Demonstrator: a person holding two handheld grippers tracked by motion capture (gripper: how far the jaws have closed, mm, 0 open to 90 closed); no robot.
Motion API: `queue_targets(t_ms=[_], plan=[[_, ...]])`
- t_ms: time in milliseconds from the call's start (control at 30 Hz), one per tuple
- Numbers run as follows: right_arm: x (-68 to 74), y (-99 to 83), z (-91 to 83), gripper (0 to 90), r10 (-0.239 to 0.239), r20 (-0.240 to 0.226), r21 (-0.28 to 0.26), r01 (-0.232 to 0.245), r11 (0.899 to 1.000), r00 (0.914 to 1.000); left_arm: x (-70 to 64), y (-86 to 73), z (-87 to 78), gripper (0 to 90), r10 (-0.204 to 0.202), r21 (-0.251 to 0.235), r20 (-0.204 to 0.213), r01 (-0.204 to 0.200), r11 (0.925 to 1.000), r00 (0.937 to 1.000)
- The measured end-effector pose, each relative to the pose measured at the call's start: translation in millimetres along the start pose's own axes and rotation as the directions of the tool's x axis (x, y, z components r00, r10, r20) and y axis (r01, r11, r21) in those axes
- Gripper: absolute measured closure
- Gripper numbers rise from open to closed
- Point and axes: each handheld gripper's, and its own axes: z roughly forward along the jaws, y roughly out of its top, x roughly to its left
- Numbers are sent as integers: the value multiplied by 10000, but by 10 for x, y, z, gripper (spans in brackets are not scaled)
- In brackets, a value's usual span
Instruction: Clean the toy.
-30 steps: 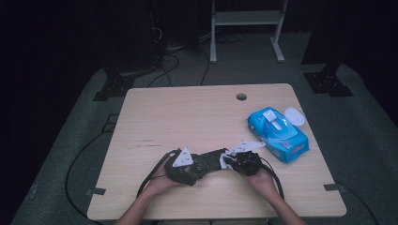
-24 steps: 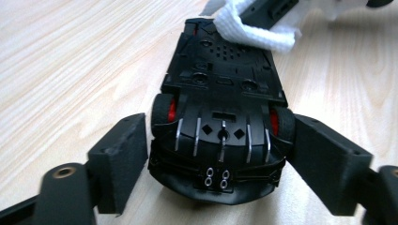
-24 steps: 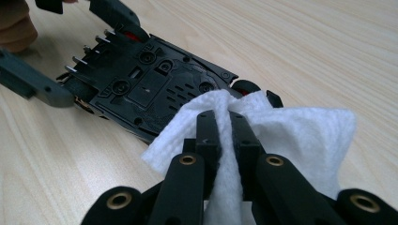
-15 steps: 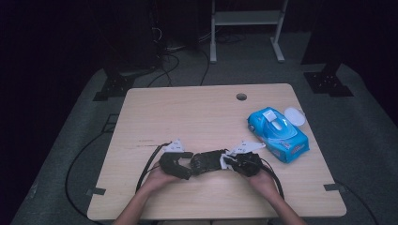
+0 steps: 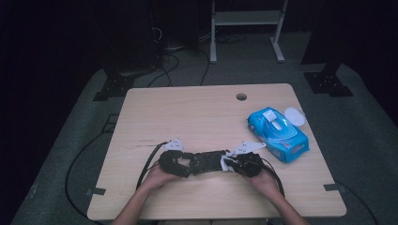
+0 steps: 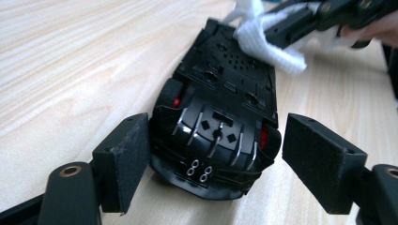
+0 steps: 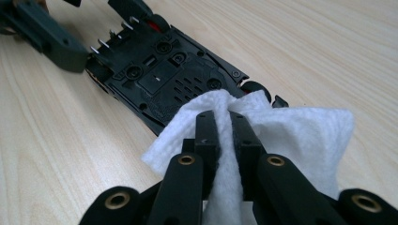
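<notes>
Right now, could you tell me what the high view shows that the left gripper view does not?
High view alone: the blue wipes pack at the table's right side and both of the person's hands. Left gripper view alone: the left tongs standing open around the upturned toy car's end, with its screws and red wheel parts. Both share: the black car on the wooden table and the white wipe clamped in the right tongs.

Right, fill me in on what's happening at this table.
A person is cleaning a black toy car that lies upside down on the table. The left tool brackets one end of the car, jaws open. The right tool is shut on a white wipe, pressed to the underside. A blue wipes pack lies at right.
</notes>
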Motion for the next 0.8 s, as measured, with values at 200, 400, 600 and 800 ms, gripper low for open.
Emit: queue_targets(t_ms=[200,400,600,800], plan=[[-9,-6,12,829,-131,12,51,131,9999,9999,121,-24,-27,221,-745,-58,216,747,9972,9970],[7,-21,11,830,-360,123,-42,361,9993,9993,163,-39,-16,213,-1251,107,457,1247,9921,9911],[4,-4,5,828,-347,22,-93,347,9994,9994,192,-50,-11,204,-1468,140,522,1463,9891,9878],[20,69,-26,828,-183,-191,-425,174,9989,9996,212,-5,-18,205,-1524,163,447,1518,9883,9873]])
